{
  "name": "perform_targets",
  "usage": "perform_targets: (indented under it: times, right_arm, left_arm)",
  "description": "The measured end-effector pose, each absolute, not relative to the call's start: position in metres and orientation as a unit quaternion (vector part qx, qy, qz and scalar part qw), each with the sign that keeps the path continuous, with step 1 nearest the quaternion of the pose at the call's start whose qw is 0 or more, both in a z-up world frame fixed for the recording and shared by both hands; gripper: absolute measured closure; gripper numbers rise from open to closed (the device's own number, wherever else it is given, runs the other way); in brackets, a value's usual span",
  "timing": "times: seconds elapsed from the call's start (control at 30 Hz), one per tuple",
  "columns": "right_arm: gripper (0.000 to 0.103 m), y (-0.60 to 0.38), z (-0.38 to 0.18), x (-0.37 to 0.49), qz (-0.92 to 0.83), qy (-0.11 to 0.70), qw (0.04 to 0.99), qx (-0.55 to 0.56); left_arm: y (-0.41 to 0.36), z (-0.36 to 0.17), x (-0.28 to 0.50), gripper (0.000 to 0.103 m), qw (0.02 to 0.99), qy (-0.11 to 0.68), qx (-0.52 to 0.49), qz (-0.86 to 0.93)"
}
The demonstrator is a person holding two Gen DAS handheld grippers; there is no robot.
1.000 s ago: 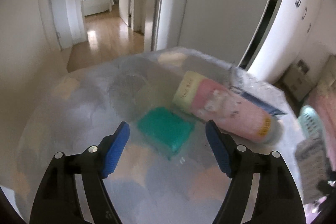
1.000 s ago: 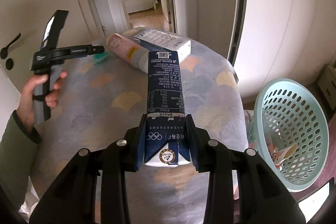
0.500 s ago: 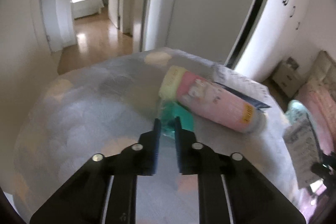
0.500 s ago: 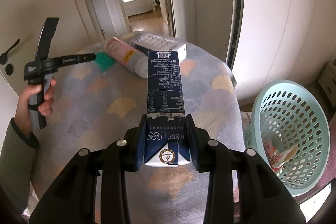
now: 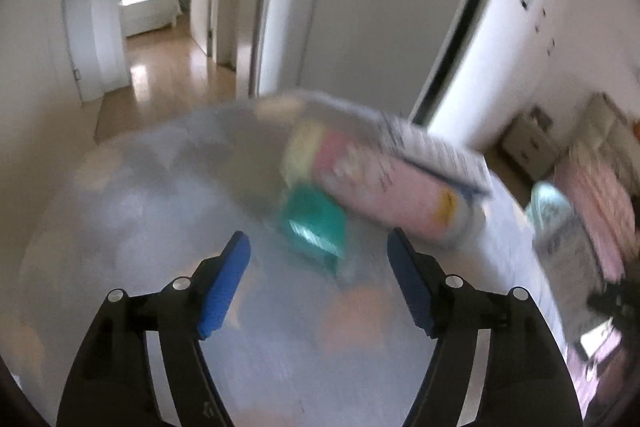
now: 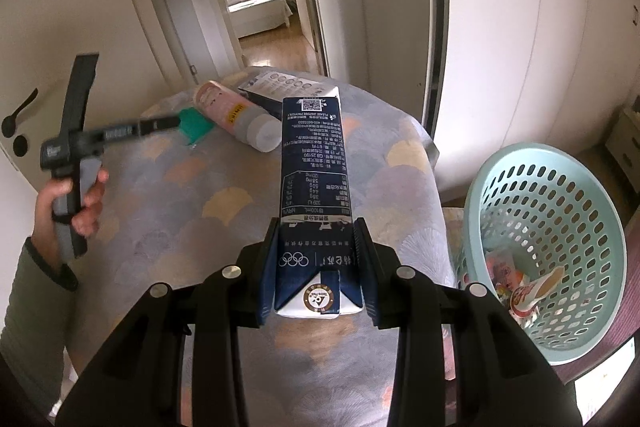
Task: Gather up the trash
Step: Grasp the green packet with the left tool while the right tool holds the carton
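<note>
Patterned table [image 6: 224,203], left gripper [image 5: 318,247] reopening, unclamped

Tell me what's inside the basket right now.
The basket holds a few crumpled wrappers, pinkish and red, low on its near side. Its near wall hides what lies under them.

Left hand-held gripper [image 5: 318,267] jaws opening, right hand-held gripper [image 6: 318,251] clamped

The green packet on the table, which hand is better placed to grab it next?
Left. The left gripper faces the green packet with opening, empty jaws, while the right gripper is clamped on the dark blue carton.
</note>
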State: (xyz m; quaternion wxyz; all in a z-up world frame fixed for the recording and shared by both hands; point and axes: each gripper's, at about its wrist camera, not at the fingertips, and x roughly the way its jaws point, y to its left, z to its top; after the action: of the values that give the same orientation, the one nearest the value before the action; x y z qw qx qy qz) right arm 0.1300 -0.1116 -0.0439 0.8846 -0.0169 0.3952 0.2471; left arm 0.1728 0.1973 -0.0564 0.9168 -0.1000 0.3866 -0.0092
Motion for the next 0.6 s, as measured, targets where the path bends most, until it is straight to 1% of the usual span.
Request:
perform_targets:
  times: [0.1,0.17,0.2,0.23,0.27,0.3,0.43,0.6]
  right_arm:
    - [0.07,-0.11,-0.046,0.132,0.245,0.397,0.884,-0.02]
    - [0.07,-0.11,-0.048,0.133,0.244,0.398,0.884,-0.02]
    - [0.07,-0.111,-0.049,0.135,0.241,0.4,0.884,-0.02]
    - [0.07,-0.112,-0.05,0.137,0.24,0.402,0.884,-0.019]
    - [0.07,-0.111,-0.051,0.137,0.239,0.403,0.883,-0.018]
    - [0.07,-0.112,-0.051,0.138,0.238,0.404,0.883,-0.017]
    - [0.07,-0.111,-0.052,0.138,0.241,0.403,0.883,-0.015]
    - [0.07,-0.107,-0.054,0.135,0.25,0.402,0.881,-0.014]
  left_arm:
    - [0.207,-0.061,0.191,0.034,0.917,0.384,-0.104,0.004]
    - [0.21,-0.068,0.202,0.035,0.912,0.393,-0.116,-0.015]
    - [0.21,-0.07,0.205,0.044,0.909,0.398,-0.12,-0.021]
    - [0.209,-0.073,0.208,0.066,0.905,0.405,-0.124,-0.03]
    - [0.207,-0.078,0.211,0.071,0.897,0.419,-0.129,-0.046]
    - [0.208,-0.079,0.207,0.073,0.896,0.419,-0.135,-0.057]
    - [0.2,-0.079,0.19,0.074,0.889,0.429,-0.141,-0.071]
    - [0.184,-0.077,0.147,0.075,0.889,0.433,-0.132,-0.073]
